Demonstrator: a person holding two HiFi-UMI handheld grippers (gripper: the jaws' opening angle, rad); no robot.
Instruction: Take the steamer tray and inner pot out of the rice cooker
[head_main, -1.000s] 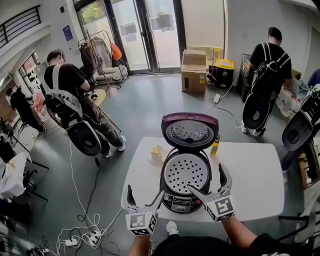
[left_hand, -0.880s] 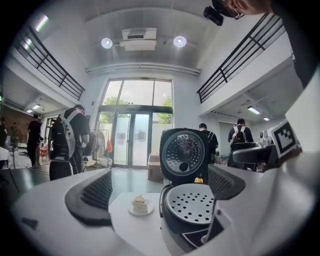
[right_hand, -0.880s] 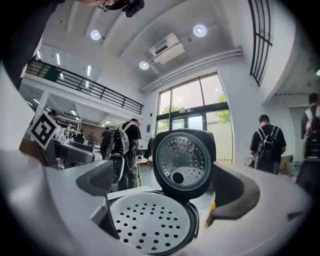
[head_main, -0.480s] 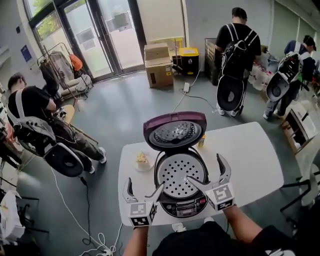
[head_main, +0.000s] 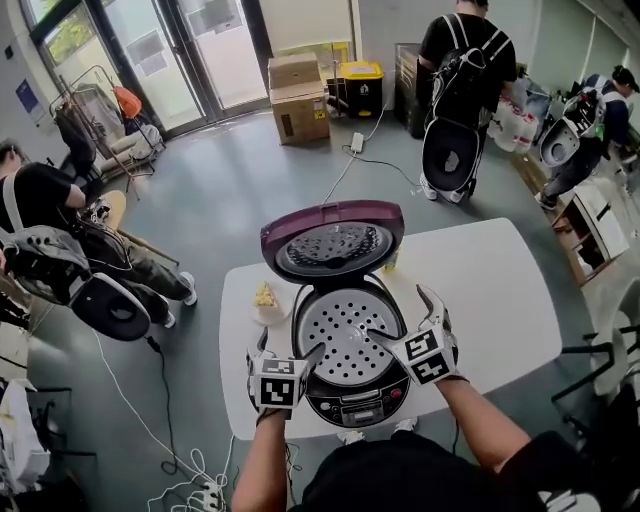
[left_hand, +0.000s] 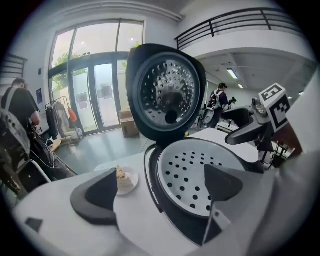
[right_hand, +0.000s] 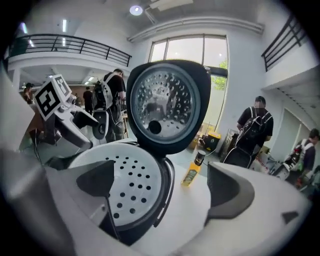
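tray (head_main: 340, 325) sits in the open cooker (head_main: 360, 405) on the table (head_main: 490, 290), lid (head_main: 333, 245) raised. left gripper (head_main: 287, 353) jaws are wide, having just closed slightly, with the cooker's left rim between them and nothing pinched. right gripper (head_main: 400, 315) jaws are apart astride the right rim, one tip over the tray.

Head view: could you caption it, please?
Open, empty left gripper, jaws just narrowing, and open right gripper flank purple-lidded rice cooker with perforated white steamer tray.

My left gripper (head_main: 290, 350) and right gripper (head_main: 402, 315) are each carrying a white cube (head_main: 277, 385) of black square markers behind grey, dark-padded jaws; I'm wearing a black top (head_main: 400, 480).
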